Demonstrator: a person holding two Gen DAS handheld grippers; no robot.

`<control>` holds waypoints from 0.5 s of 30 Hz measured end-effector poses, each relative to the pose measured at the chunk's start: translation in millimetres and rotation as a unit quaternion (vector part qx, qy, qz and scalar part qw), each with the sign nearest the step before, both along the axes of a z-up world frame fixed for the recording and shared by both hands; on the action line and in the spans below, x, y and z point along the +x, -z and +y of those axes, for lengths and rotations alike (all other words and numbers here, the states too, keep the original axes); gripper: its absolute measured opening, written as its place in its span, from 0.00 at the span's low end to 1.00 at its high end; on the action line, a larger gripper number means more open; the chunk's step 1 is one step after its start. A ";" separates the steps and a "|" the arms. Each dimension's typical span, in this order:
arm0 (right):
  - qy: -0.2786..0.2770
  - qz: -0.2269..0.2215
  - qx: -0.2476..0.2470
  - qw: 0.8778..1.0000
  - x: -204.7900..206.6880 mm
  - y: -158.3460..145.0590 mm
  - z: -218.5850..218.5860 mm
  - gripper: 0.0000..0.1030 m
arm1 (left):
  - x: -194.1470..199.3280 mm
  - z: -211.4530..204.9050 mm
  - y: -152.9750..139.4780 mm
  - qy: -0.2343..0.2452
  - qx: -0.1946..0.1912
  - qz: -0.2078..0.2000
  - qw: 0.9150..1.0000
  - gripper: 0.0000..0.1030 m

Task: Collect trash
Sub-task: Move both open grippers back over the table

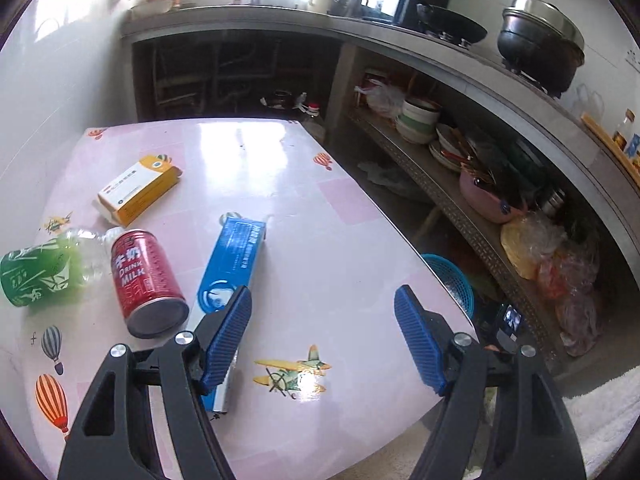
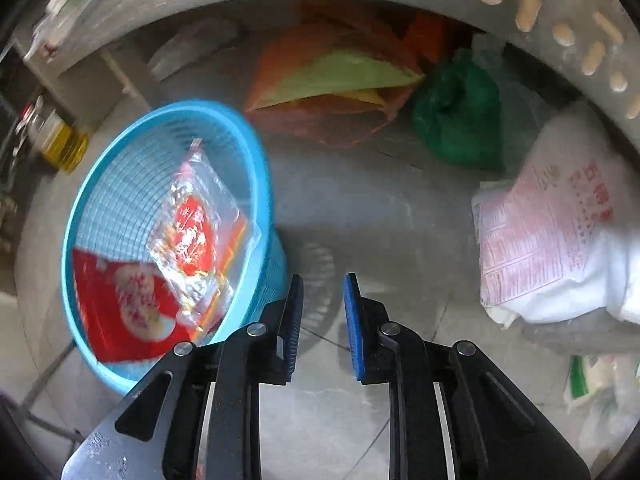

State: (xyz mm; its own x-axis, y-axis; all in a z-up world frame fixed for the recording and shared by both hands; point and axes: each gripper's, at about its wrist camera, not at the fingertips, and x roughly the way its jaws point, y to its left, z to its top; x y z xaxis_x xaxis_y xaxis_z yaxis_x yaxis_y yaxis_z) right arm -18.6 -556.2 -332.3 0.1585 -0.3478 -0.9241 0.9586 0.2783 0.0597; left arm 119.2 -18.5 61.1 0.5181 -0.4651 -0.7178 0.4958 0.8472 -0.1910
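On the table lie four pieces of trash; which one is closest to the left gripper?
The long blue box. Its near end passes under the left gripper's left finger, while the red can, green bottle and yellow box lie farther left.

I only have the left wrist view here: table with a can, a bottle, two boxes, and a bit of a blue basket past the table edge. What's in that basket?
Observer: The blue basket stands on the floor and holds two wrappers: a clear-and-red packet lying over a red packet.
Operator: Is the right gripper carrying anything?
Observer: No. The right gripper has nothing between its fingers, and a narrow gap shows between them.
Operator: Is it over the basket?
Observer: It points at bare floor just right of the basket.
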 end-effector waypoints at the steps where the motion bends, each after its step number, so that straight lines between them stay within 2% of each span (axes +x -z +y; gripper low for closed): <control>1: 0.007 0.004 0.003 1.000 -6.8 1.4 3.3 0.19 | 0.7 3.4 0.8 -0.001 -0.003 0.001 1.000 0.70; 5: 0.019 0.019 0.018 0.999 -28.6 -0.3 22.1 0.19 | 1.0 17.2 2.3 -0.006 -0.013 0.001 1.000 0.70; 9: -0.020 0.023 0.022 0.999 -31.0 -23.1 54.2 0.24 | -4.2 34.5 4.0 -0.019 -0.022 0.001 1.000 0.70; 13: -0.073 -0.001 0.001 0.997 -29.9 -68.5 83.6 0.35 | -12.8 53.0 5.8 -0.036 -0.022 0.003 0.999 0.70; 15: -0.096 -0.016 -0.038 0.995 -27.2 -109.4 93.0 0.38 | -18.7 62.3 6.3 -0.043 -0.019 0.000 0.999 0.71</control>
